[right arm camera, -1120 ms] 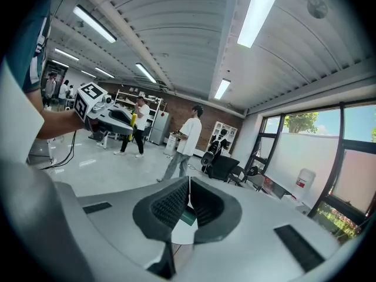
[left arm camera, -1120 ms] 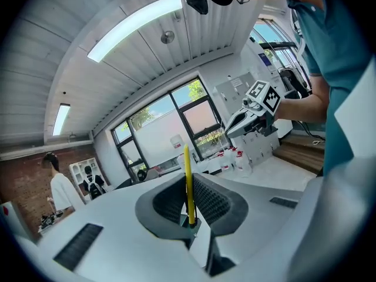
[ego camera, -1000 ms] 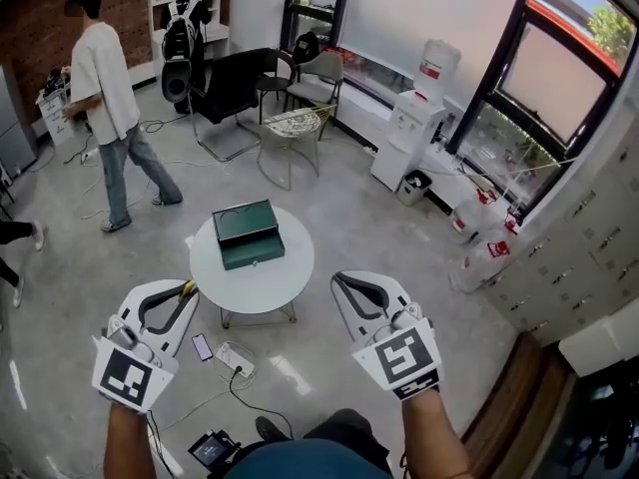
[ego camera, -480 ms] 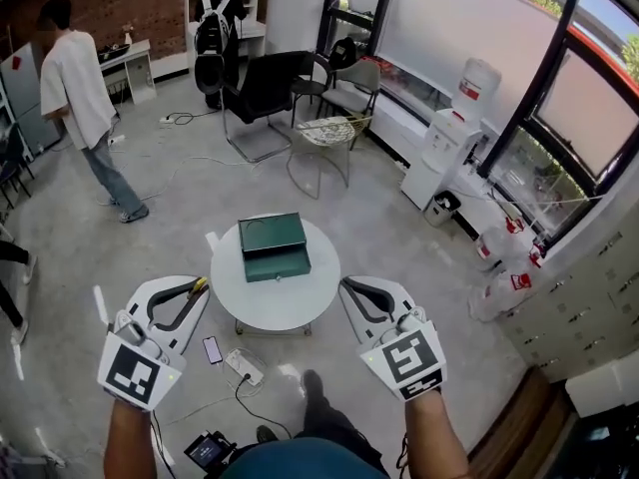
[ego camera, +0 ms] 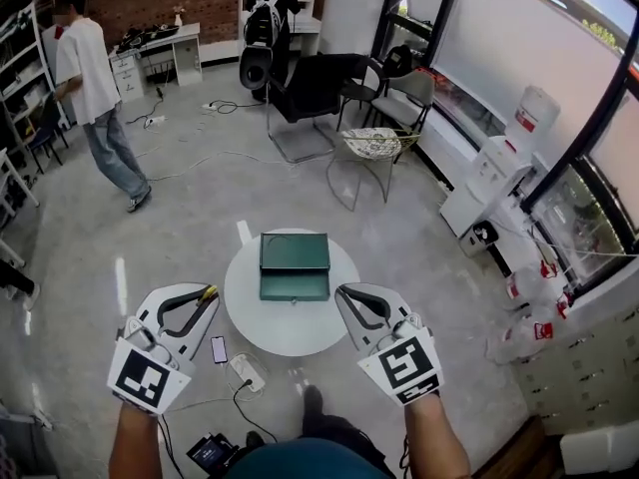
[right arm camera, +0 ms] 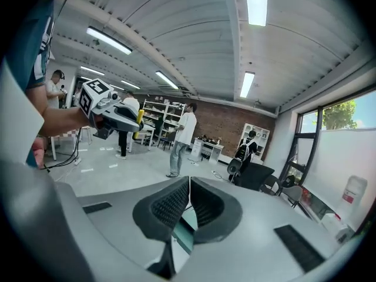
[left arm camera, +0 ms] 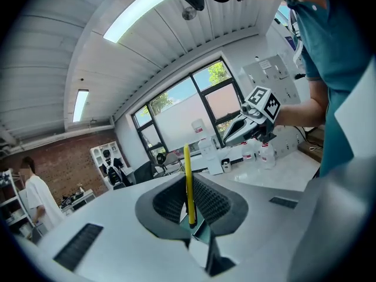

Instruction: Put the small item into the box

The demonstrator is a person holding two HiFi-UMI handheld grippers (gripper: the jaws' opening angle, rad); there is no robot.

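A dark green box [ego camera: 295,264] sits on a small round white table [ego camera: 290,329], its lid apparently down. In the head view my left gripper [ego camera: 206,293] hovers at the table's near left edge, shut on a thin yellow stick-like item [ego camera: 208,291]. The left gripper view shows that yellow item [left arm camera: 188,183] standing upright between the shut jaws of the left gripper [left arm camera: 189,187]. My right gripper [ego camera: 345,291] hangs at the table's near right edge; the right gripper [right arm camera: 189,185] is shut with nothing in it. Both grippers are short of the box.
A phone [ego camera: 218,348] and a power strip [ego camera: 246,371] with cables lie on the floor under the table's left side. Chairs [ego camera: 371,149] stand beyond the table. A person in a white shirt [ego camera: 92,76] walks at far left; another person [ego camera: 270,13] stands at the back shelves.
The view has shifted so the table and box sit nearer and centred between my grippers. The person in white has moved further away to the left. Both grippers stay shut.
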